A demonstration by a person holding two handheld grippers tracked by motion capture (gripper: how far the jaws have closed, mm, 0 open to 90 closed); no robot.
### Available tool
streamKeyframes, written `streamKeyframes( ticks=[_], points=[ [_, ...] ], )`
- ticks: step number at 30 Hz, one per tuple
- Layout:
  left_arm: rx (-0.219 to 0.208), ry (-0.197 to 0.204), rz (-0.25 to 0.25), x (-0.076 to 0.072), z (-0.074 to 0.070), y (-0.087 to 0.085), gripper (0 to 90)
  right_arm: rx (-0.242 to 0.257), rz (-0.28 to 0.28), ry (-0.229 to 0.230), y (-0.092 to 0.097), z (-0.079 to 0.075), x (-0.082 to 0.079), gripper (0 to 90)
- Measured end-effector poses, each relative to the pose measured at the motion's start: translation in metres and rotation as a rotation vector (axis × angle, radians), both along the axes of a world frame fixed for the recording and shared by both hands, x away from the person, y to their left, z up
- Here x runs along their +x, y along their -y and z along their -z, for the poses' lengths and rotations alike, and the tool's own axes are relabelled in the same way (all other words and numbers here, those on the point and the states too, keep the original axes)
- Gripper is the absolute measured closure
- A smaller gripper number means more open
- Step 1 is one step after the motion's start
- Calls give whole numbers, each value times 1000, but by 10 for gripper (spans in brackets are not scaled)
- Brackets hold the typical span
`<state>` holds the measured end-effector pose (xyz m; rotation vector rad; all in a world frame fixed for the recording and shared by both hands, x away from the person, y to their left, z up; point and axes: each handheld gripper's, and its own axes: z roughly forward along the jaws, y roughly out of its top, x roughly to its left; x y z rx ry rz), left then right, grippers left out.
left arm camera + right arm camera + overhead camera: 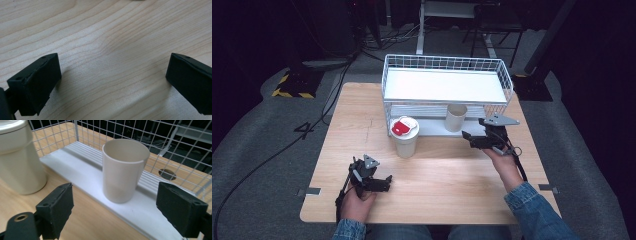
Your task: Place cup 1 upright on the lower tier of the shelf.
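Beige cup stands upright on rack's lower shelf, dead ahead of right gripper, jaws open w/ nothing between.

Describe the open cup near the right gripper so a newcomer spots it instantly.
Start at the white wire rack at the table's far side. On its lower shelf, toward the right, stands a plain cream cup. Unlike the lidded cup with the red label standing on the table in front of the rack, it is open-topped, unmarked and empty.
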<state>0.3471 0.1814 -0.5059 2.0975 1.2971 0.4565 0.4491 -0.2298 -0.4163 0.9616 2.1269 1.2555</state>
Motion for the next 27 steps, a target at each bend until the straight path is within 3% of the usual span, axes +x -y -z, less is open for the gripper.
streamKeyframes(
  ticks=[5, 13, 20, 27],
  points=[
    [4, 2, 5, 1, 0, -1, 4, -11, -9, -52, 17, -2, -21, 152],
    [0, -1, 17, 2, 0, -2, 5, -26, 0, -52, 38, 1, -49, 154],
    [-1, 3, 28, 3, 0, -3, 5, -16, 16, -112, 58, 11, -68, 155],
    [3, 3, 52, 4, 0, -4, 3, 9, 54, -98, 83, 27, -82, 155]
  ],
)
